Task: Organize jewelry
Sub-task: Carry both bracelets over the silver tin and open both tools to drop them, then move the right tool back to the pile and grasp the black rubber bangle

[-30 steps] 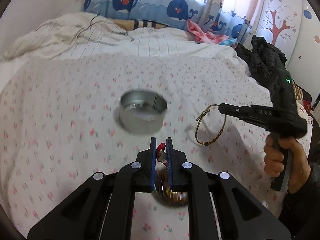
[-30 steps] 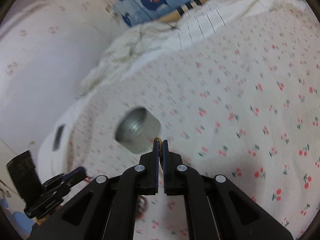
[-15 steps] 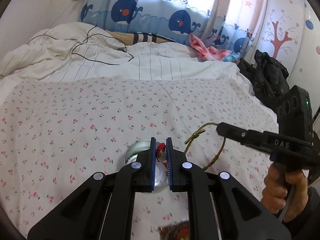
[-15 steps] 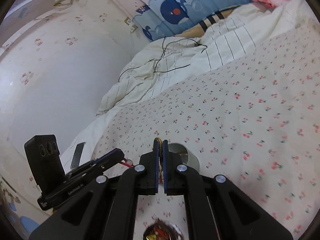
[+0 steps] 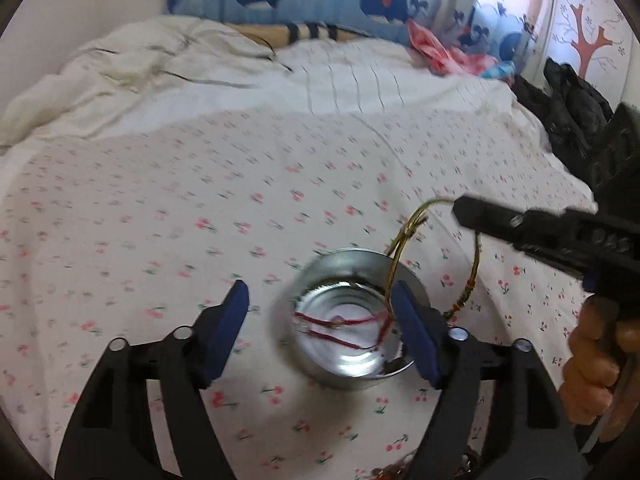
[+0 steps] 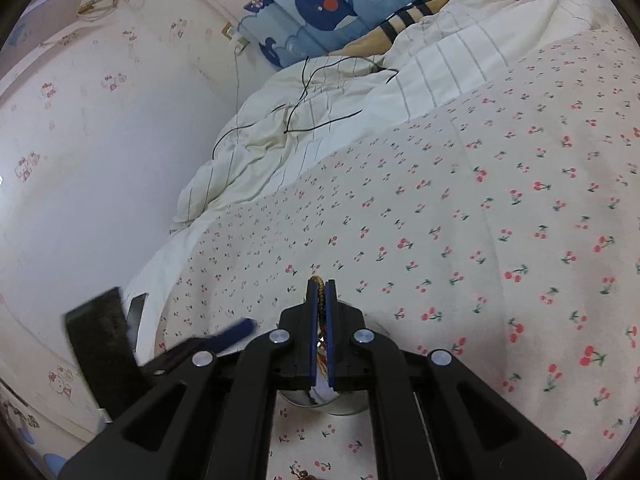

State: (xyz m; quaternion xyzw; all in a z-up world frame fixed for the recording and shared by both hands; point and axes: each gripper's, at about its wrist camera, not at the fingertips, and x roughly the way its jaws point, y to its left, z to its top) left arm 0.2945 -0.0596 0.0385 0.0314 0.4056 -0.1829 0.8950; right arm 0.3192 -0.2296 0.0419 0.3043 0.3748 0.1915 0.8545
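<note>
- The left gripper (image 5: 320, 332) hangs over the tin (image 5: 352, 320), its jaws opening and already wide, with nothing pressed between the blue pads (image 5: 224, 336).
- The tin, a round metal one, stands open on the bedsheet (image 5: 200, 200), which is white with a cherry print. In the left wrist view it sits between the two left fingers, closer to the right-hand one.
- The red cord (image 5: 340, 330) lies inside the tin, in strands across its shiny bottom (it is clear of both left pads).
- The right gripper (image 6: 320, 286) has its jaws closed tight on the gold bracelet (image 5: 420, 256), a thin braided loop with small beads near its lower end.
- In the left wrist view the bracelet hangs from the tip of the right gripper (image 5: 464, 212), and one side of the loop crosses the tin's far right rim. Whether it touches the rim I cannot tell, as the picture is blurred.
- In the right wrist view a bit of the braid (image 6: 319, 300) shows between the shut pads, and the tin (image 6: 320, 400) is mostly hidden below the gripper body.
- A hand (image 5: 592, 364) grips the right gripper's handle at the right edge.
- A rumpled white quilt (image 5: 160, 64) lies at the far end of the bed, with a whale-print curtain (image 5: 320, 4) behind it.
- A black cable (image 6: 304, 108) trails across the quilt.
</note>
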